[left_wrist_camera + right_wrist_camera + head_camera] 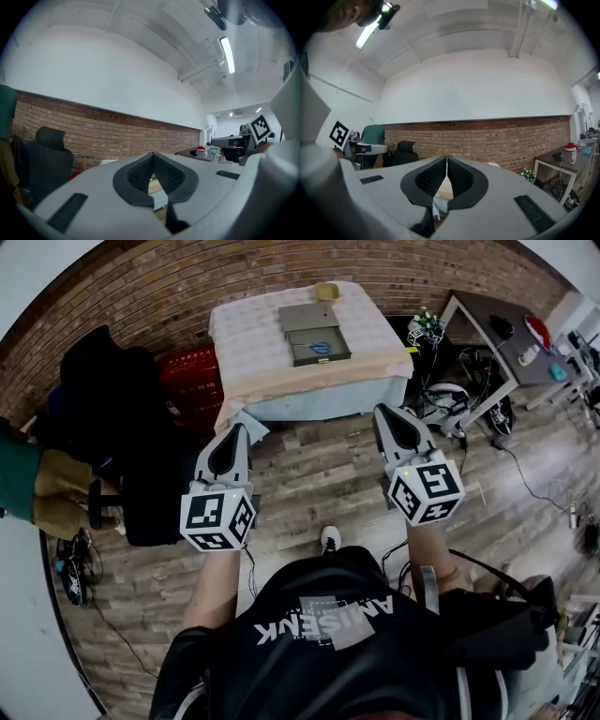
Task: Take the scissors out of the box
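Observation:
In the head view a grey box (314, 332) lies with its lid open on a cloth-covered table (253, 343) ahead, and the blue-handled scissors (321, 346) rest inside it. My left gripper (236, 432) and right gripper (384, 413) are held level over the wooden floor, well short of the table. Both are shut with nothing between the jaws. In the left gripper view the left gripper (152, 157) has its pads pressed together. The right gripper (446, 159) looks the same in the right gripper view. Neither gripper view shows the box or the scissors.
A tan bowl (325, 291) sits at the table's far edge. A black office chair (103, 390) and a red crate (192, 381) stand left of the table, with a seated person (23, 479) further left. A desk (506, 334) and floor cables (525, 474) are at the right.

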